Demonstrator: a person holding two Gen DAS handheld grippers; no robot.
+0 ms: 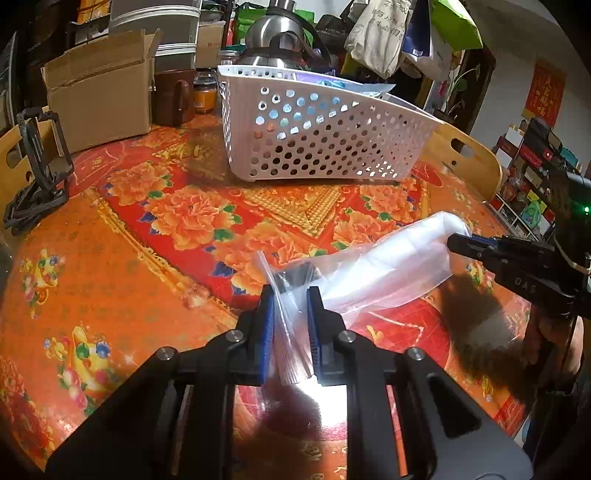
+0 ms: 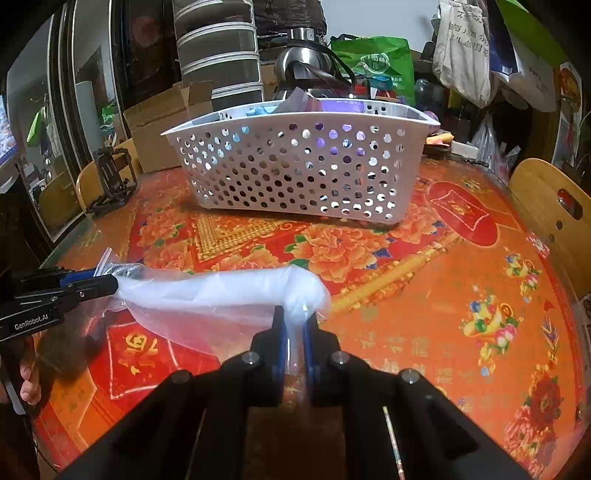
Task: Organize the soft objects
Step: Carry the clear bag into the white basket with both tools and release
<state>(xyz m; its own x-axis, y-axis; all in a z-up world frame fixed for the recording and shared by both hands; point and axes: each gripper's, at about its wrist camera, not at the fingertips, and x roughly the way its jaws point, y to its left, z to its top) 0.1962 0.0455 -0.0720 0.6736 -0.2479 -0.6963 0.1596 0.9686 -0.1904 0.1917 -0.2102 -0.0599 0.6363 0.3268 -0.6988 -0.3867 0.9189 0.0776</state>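
A clear plastic zip bag [image 1: 391, 258] with white soft contents hangs stretched between my two grippers above the table. My left gripper [image 1: 290, 295] is shut on the bag's zip end. My right gripper [image 2: 295, 317] is shut on the other end of the bag [image 2: 221, 295]. The right gripper also shows in the left wrist view [image 1: 458, 242], and the left gripper shows in the right wrist view [image 2: 110, 278]. A white perforated basket [image 1: 314, 129] stands on the table beyond the bag, with purple and blue soft items inside; it also shows in the right wrist view [image 2: 295, 166].
The table [image 1: 110, 258] has a red and orange floral cover. A cardboard box [image 1: 99, 88], a brown mug [image 1: 173, 96], jars and a steel kettle [image 1: 277, 33] stand behind the basket. A black frame stand [image 1: 37, 166] is at the left edge. Wooden chair backs [image 2: 550, 214] flank the table.
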